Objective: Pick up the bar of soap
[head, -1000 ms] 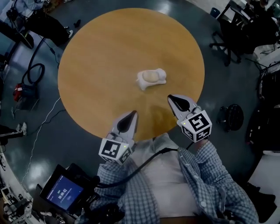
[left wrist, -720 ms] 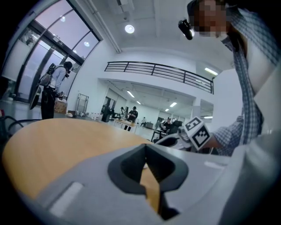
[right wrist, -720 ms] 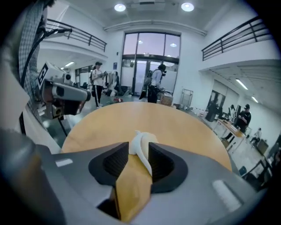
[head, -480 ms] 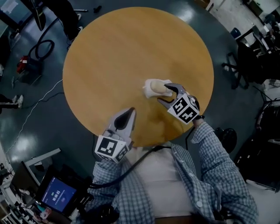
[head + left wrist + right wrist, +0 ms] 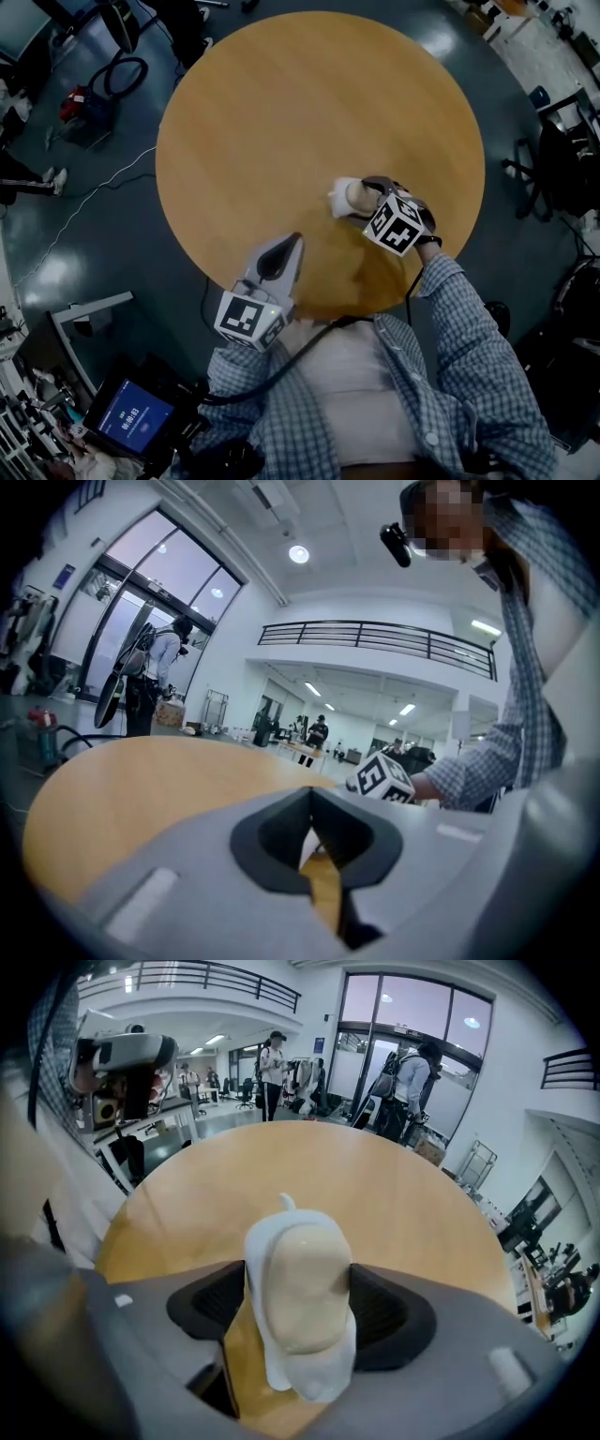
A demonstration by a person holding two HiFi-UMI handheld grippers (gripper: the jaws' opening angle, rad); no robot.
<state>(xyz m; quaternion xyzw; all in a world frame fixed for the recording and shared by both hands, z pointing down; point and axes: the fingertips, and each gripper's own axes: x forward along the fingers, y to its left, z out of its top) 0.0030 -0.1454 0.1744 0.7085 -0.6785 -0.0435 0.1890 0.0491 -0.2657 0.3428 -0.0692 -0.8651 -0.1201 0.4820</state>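
Right gripper point(image 5: 367, 199) newly open around soap point(image 5: 349, 196)

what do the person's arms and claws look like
Left claw and right claw: light grey plastic, dark pads, each bearing a white cube with black square markers. Black cable across the torso. Blue-and-white checked sleeves. Right jaws have just been opening, pale soap bar between them.

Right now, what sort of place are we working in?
Probably a big open lab or workshop hall, not a home: a railed mezzanine overhead, tall glass doors, and desks with people standing about beyond the round wooden table.
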